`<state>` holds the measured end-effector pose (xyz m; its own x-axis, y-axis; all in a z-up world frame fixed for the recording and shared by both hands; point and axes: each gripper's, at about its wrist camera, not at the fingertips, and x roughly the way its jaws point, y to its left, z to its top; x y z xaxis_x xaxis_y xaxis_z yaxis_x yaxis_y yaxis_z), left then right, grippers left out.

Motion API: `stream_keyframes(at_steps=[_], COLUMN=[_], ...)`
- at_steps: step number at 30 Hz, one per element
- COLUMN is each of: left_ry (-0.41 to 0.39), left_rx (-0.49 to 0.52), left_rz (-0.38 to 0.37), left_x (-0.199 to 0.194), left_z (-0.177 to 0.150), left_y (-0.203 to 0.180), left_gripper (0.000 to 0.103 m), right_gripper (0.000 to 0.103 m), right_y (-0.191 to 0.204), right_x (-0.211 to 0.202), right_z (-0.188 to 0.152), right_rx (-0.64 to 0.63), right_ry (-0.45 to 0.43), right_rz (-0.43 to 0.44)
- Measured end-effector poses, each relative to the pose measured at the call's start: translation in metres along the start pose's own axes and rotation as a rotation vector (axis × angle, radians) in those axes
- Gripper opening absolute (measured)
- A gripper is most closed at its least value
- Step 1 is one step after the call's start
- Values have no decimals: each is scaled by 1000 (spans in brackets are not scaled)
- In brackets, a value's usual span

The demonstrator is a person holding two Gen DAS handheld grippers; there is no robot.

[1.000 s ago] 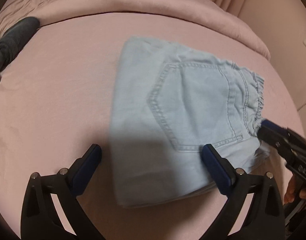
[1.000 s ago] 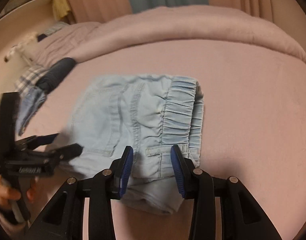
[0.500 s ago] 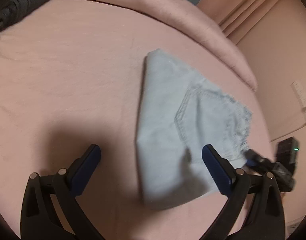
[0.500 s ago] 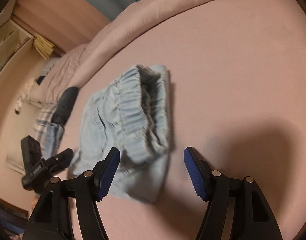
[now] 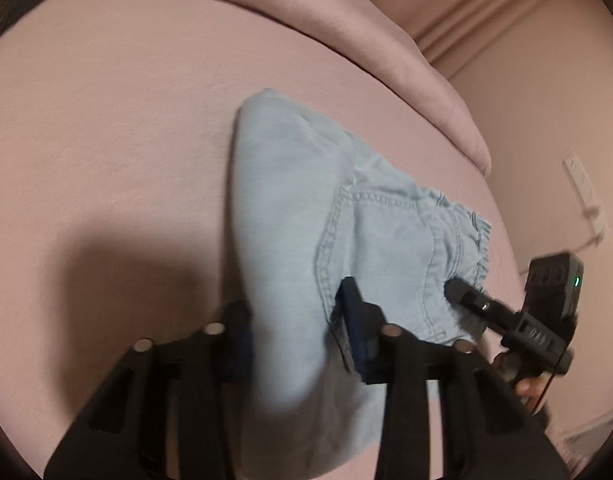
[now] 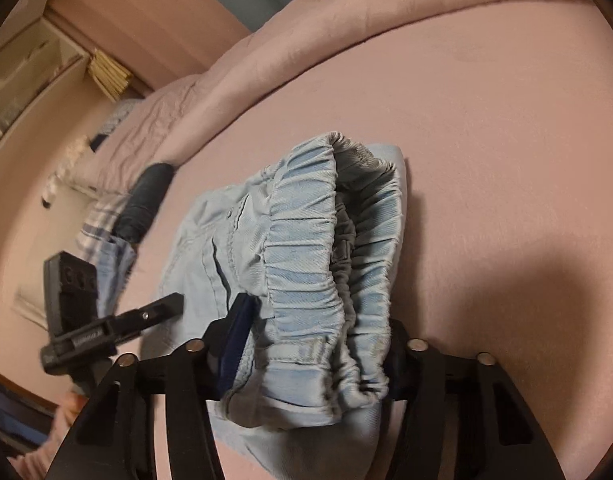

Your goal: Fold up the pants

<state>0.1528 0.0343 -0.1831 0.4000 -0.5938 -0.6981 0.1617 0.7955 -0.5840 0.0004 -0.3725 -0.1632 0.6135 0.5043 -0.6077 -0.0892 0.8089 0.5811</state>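
Right now we have the folded pants [image 5: 290, 216] lying on the pink bed [image 5: 106, 140], a light blue denim bundle with its back pocket [image 5: 378, 248] facing up and its gathered elastic waistband [image 6: 306, 248] toward our right side. Our left hand-held gripper [image 5: 294, 320] straddles the near edge of the bundle, its blue-padded fingers [image 5: 354, 320] pressed against the cloth on either side, so it is closed onto the pants. Our right hand-held gripper [image 6: 310, 344] does the same at the waistband end: the stacked layers of the waistband bulge up between its fingers [image 6: 236, 328], which grip them from both sides. In the left wrist view the right hand-held gripper reaches into the waistband corner from the lower right. A rolled pink blanket [image 5: 306, 28] runs along the far edge of the bed. Well apart from the pants, near the pillow end, lie a dark rolled garment [image 6: 146, 200] and a plaid cloth [image 6: 100, 220].
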Motion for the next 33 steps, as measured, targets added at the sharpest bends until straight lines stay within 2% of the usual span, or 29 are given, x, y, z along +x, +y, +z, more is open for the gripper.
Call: stream_keyframes(at_steps=[2,3,5,10,16,18,21,24,28,29,31,33], left_ry=[-11,-18,-46,-151,-233,-237,-228,-184,-118,-106,-115,-125], left_rx=[-27,-16,48,170,164,160,154,125,112,107,93,61], left_rz=[-4,7,47,106,159,192,231,232,233,254,298,319], left_x=[-6,-8,-17,-50,-83,-84,-67,-56,-22,-13,-5,-5], left_z=[-1,-2,-3,13,57,73,96,103,117,118,119,117], left_y=[2,0,-16,-47,-24,-13,-7,16,36,40,51,62], left_gripper=[23,18,15,15,15,15,15,15,16,17,26,58], right_gripper=[41,40,37,36,36,36,36,36,36,36,39,44], right_y=[9,17,33,81,123,133,141,136,121,114,102,83], right_x=[-3,-6,-11,-25,-3,14,39,64,84,92,107,122], right_z=[-1,-2,-1,19,60,71,85,94,90,89,90,92], right_rx=[-30,-58,-112,-240,-308,-317,-319,-284,-238,-230,-213,-182], right_ry=[-19,-33,-58,-143,-199,-210,-209,-175,-145,-133,-89,-36], right_rz=[-17,-34,-58,-49,-11,-6,-6,-29,-62,-76,-105,-131])
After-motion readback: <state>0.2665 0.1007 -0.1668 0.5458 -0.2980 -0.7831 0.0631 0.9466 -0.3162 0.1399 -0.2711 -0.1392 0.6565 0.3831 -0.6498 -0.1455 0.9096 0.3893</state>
